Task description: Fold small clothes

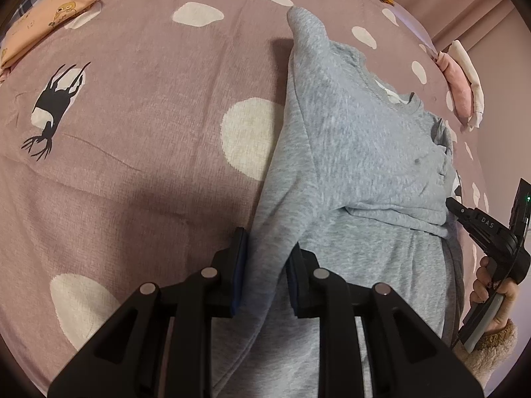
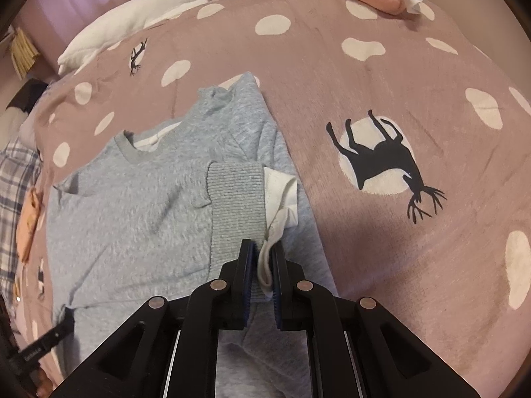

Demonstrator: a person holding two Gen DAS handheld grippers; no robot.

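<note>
While it lies spread on the bed, the grey sweatshirt is gripped from both sides.
Left wrist view: the left gripper (image 1: pixel 267 265) has its jaws pinching a raised fold of the grey sweatshirt (image 1: pixel 358 152); the bed cover (image 1: pixel 139 106) is mauve with white spots; a hand (image 1: pixel 494 301) holds the right gripper at the garment's far edge.
Right wrist view: the right gripper (image 2: pixel 264 265) has its jaws pressed together on the ribbed cuff (image 2: pixel 237 195) and white lining (image 2: pixel 282 192); a plush goose (image 2: pixel 149 13) lies at the bed's far edge.

Black tongs (image 1: pixel 265 258), fuzzy tan sleeve (image 1: pixel 491 348)
</note>
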